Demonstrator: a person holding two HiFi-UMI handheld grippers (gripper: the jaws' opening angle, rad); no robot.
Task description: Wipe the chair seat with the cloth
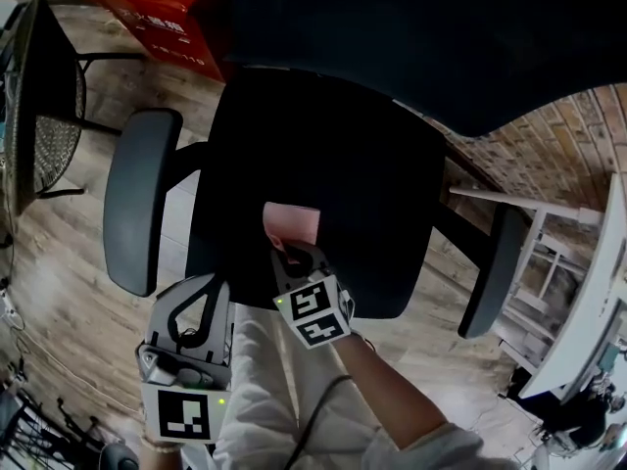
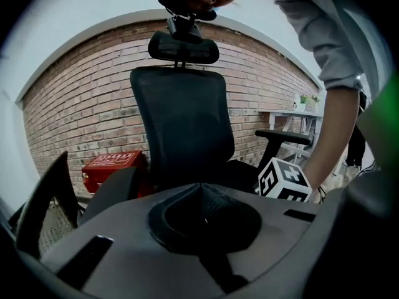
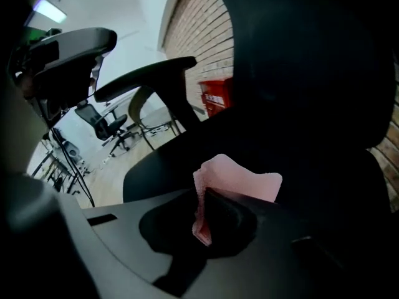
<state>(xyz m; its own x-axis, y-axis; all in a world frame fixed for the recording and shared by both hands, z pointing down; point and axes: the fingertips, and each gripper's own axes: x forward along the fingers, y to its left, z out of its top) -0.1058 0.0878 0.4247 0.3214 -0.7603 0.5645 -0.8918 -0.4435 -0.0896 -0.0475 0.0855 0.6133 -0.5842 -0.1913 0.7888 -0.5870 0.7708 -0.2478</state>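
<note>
A black office chair stands before me, its seat (image 1: 323, 174) dark and wide. A pink cloth (image 1: 291, 225) lies against the seat's near part, and my right gripper (image 1: 288, 251) is shut on its near edge. In the right gripper view the pink cloth (image 3: 240, 182) sticks out past the closed jaws over the seat (image 3: 162, 167). My left gripper (image 1: 208, 297) hangs at the seat's near left corner, below the left armrest (image 1: 137, 199), jaws together with nothing in them. The left gripper view faces the chair back (image 2: 184, 129).
A red box (image 1: 167, 8) stands on the wooden floor behind the chair. A second black mesh chair (image 1: 44, 106) is at the far left. The right armrest (image 1: 490, 272) and a white rack (image 1: 558, 253) lie to the right. Cables run along the floor at lower left.
</note>
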